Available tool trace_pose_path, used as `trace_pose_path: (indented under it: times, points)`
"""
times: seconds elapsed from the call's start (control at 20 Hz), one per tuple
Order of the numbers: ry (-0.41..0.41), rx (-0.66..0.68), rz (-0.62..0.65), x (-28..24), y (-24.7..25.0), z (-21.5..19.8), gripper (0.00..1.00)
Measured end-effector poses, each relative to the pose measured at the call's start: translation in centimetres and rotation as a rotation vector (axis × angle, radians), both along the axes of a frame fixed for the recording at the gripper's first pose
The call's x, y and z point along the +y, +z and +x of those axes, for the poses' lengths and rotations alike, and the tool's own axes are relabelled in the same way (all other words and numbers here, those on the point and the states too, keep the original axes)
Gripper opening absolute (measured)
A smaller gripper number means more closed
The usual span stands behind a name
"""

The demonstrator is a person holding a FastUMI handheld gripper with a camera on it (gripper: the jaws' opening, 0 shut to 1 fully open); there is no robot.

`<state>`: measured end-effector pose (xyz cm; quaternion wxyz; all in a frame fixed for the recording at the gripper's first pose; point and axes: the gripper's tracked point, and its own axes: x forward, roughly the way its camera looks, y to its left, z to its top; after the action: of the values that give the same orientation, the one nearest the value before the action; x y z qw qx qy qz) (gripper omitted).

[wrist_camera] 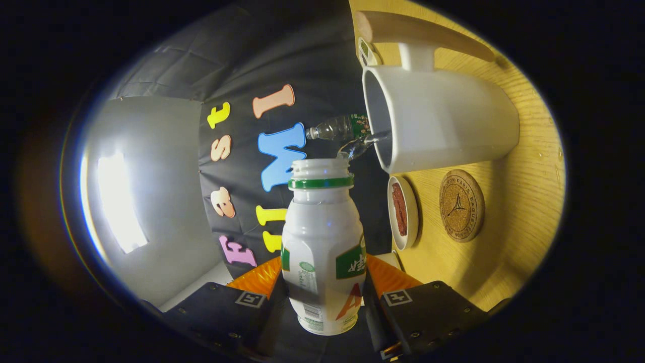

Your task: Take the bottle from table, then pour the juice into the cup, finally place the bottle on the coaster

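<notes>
Holding the white plastic bottle with the green neck ring and green label (323, 247), my gripper (322, 297) has closed both orange fingers (258, 278) against its lower body, one on each side. The whole gripper is rolled well over, so the yellow wooden worktop (524, 237) stands almost on edge beyond the bottle. The bottle's open, capless mouth points at the white ceramic cup with a handle (443, 123), and a thin clear stream (360, 145) runs from the mouth into the cup's opening. Just beside the cup sit a small white dish with something reddish-brown in it (403, 213) and the round cork coaster (461, 205), bare. A small clear plastic bottle with a green label (338, 128) shows past the cup's rim; I think it stands further back, but the distortion makes that unsure.
</notes>
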<state>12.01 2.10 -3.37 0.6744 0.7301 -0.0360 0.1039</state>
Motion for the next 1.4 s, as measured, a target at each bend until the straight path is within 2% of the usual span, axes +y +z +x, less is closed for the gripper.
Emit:
trace_pose_path:
  times: [1.4]
  points:
    - [-0.04,-0.032,0.089,-0.59,0.79,0.36,0.69]
